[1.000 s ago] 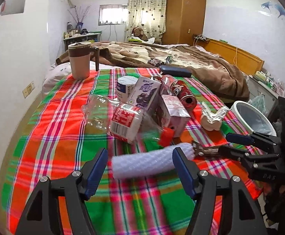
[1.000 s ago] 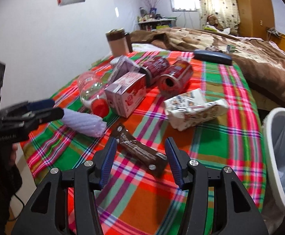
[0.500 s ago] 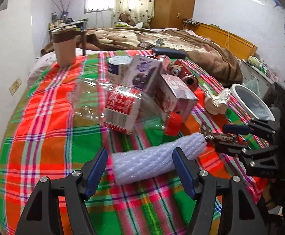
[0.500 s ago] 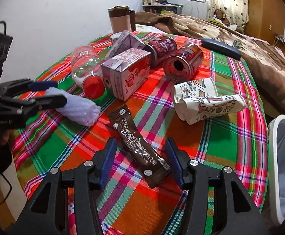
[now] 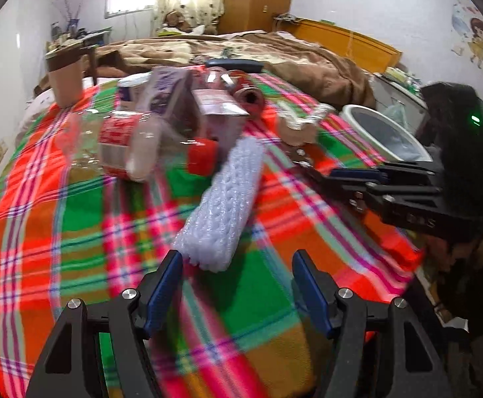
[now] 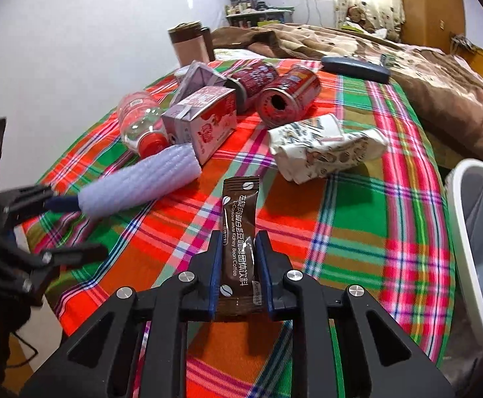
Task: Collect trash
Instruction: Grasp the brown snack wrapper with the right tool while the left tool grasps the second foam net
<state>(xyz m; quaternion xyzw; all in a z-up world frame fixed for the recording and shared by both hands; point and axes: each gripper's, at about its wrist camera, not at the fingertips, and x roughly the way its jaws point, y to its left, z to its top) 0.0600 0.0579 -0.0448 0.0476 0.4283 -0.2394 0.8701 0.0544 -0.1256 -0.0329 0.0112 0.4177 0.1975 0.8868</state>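
Observation:
My right gripper [image 6: 239, 237] is closing, and its blue pads press both sides of a brown coffee sachet [image 6: 239, 212] lying on the plaid cloth [image 6: 357, 238]. That gripper also shows from the side in the left wrist view [image 5: 357, 179]. My left gripper [image 5: 237, 257] stands open, low over the cloth. The near end of a white bubble-wrap roll [image 5: 223, 205] lies just ahead of its fingertips, untouched. In the right wrist view the roll [image 6: 138, 185] lies beside the left gripper [image 6: 72, 225].
Behind the roll lie a clear bottle with a red cap [image 5: 125, 149], two drink cartons [image 6: 201, 122], red cans [image 6: 287, 96] and a crumpled paper cup [image 6: 324, 149]. A white bin [image 6: 473, 232] stands off the right edge. A tall mug [image 5: 65, 79] stands at the far left.
My right gripper has closed on the coffee sachet, which now lies in line with its fingers. My left gripper has swung round and sunk, so the roll points away instead of lying across.

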